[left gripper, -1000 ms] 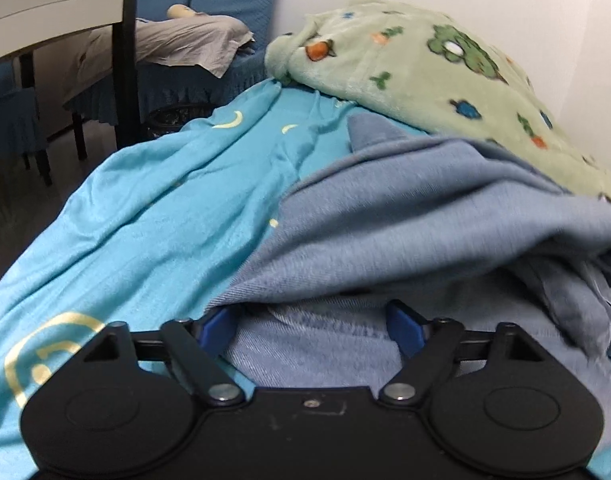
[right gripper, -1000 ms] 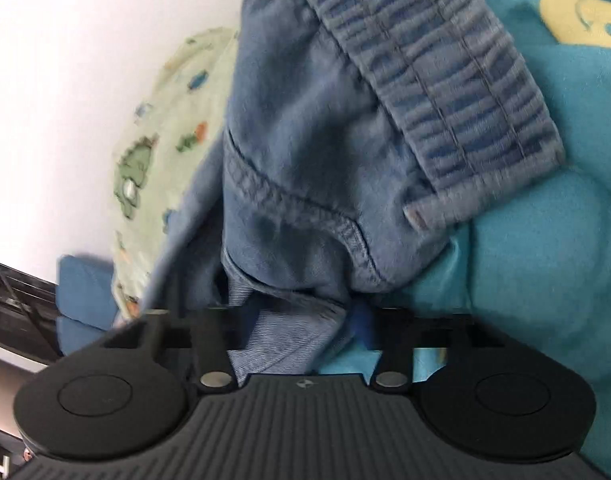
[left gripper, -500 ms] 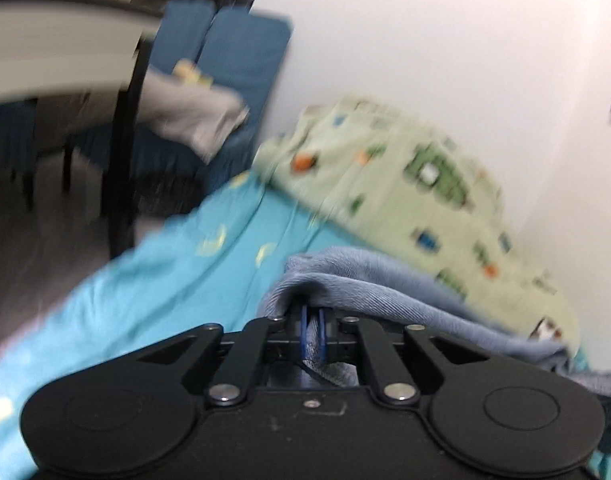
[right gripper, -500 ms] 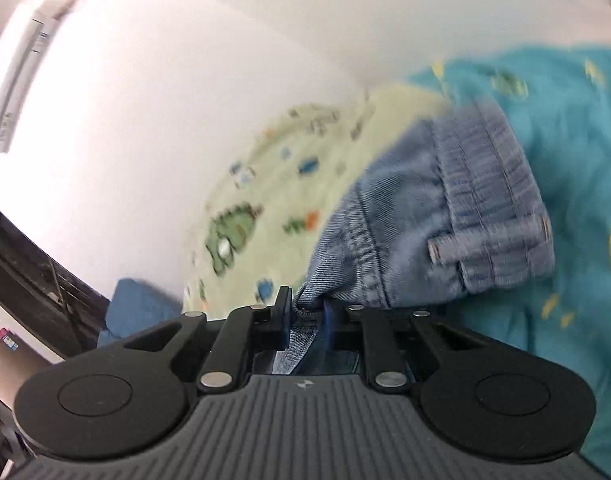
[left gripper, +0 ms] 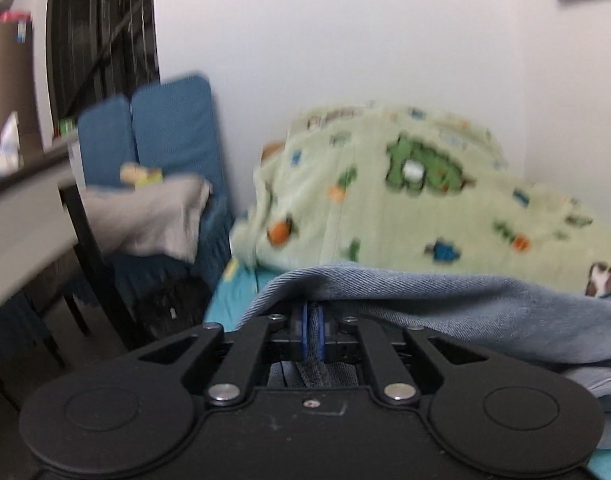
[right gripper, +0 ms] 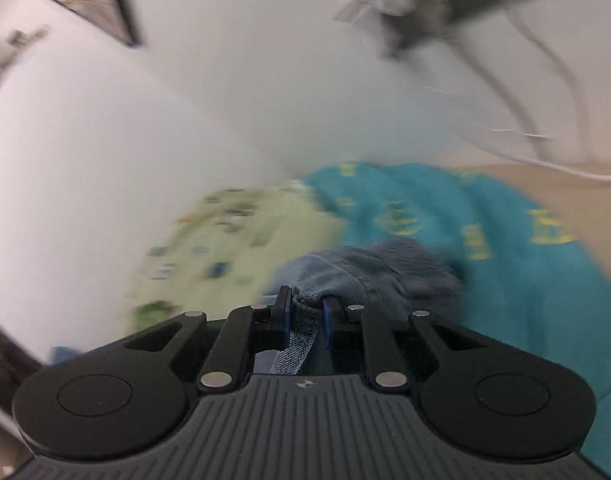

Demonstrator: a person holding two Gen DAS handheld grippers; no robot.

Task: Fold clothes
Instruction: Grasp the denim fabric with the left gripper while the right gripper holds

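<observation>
Both grippers are clamped on the same denim piece. Left gripper (left gripper: 313, 334) has its blue pads pinched almost fully together with a thin fold of the jeans (left gripper: 445, 308) squeezed between them, and the fabric drapes off to the right from there. Right gripper (right gripper: 307, 314) is closed too, just not as tight, since it's biting a thicker bunched seam of the jeans (right gripper: 369, 276), with a strip of denim hanging back through the jaws. The rest of the jeans sits bunched just past the fingertips, over a teal sheet (right gripper: 505, 260) with yellow prints; how much of them rests on it I can't tell. Behind that is a light green blanket (left gripper: 405, 200) with cartoon prints, piled against the white wall (left gripper: 345, 32). In the left view, off to the left, there's a blue chair (left gripper: 173, 128) with a grey cloth (left gripper: 145, 216) on it, next to a table (left gripper: 21, 220). The right view is pretty blurry.
</observation>
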